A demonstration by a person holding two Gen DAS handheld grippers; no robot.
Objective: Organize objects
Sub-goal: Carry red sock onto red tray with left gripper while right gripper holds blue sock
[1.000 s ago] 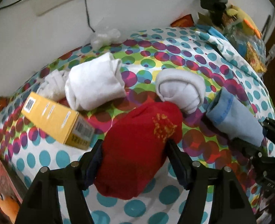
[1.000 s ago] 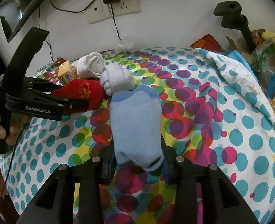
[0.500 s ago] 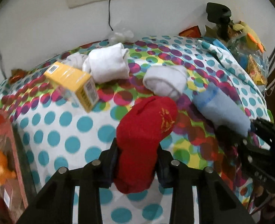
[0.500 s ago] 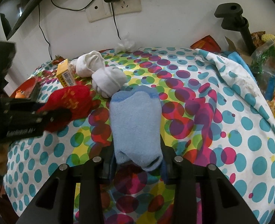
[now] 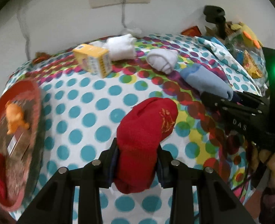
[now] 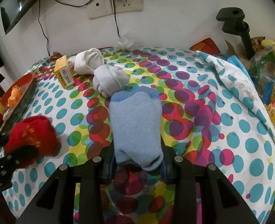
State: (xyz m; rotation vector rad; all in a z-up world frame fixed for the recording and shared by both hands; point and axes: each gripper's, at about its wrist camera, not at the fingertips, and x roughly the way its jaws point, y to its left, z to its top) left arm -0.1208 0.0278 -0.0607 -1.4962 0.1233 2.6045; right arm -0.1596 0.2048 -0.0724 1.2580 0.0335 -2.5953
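Observation:
My left gripper is shut on a rolled red sock and holds it above the dotted cloth; the sock also shows in the right wrist view. My right gripper is shut on a rolled light blue sock, which also shows in the left wrist view. Two white sock rolls and a yellow box lie toward the wall. A red tray with an orange toy sits at the left.
The dotted cloth covers the table. A black clamp stand and bags of clutter are at the right. Wall sockets with cables are behind. A crumpled plastic wad lies by the wall.
My left gripper closed on the red sock, lifted it and carried it left and back toward the red tray. The right gripper keeps its hold on the blue sock, hardly moved.

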